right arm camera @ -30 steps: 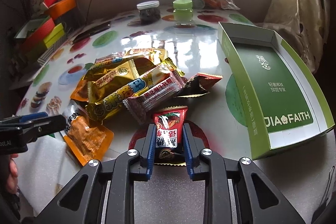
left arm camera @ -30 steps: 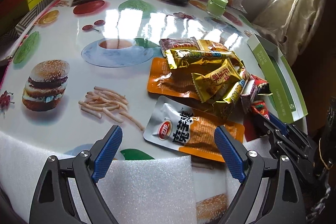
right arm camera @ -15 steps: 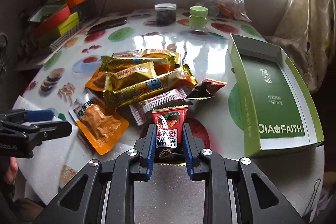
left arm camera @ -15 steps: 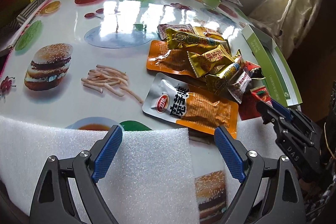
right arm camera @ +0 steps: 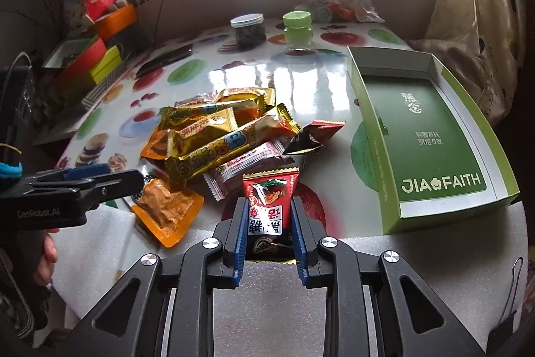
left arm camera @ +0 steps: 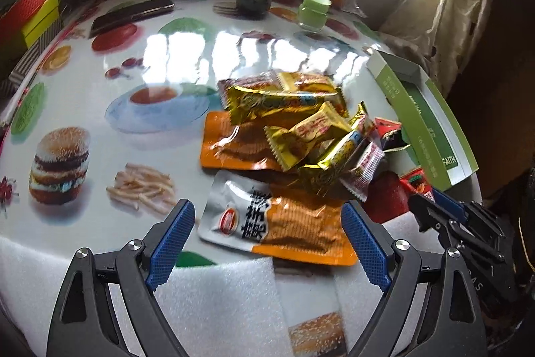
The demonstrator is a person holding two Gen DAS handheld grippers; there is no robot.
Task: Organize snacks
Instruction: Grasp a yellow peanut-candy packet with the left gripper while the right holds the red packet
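Right gripper (right arm camera: 269, 225) closed on the red snack packet (right arm camera: 269, 206), blue fingers (right arm camera: 241, 233) pressing both side edges, so held upright and clear of the heap for carrying. Green box (right arm camera: 431, 119) open-topped and bare inside, just to the right on the bench (right arm camera: 301, 82): probably the sorting destination. Left gripper (left arm camera: 267, 243) spread wide, gripping nothing, poised over the orange-and-white pouch (left arm camera: 281, 223) at the near edge of the snack pile (left arm camera: 301, 126), likely lined up as the next pick. Gold wrappers heaped loosely, overlapping, so better taken from the edge.
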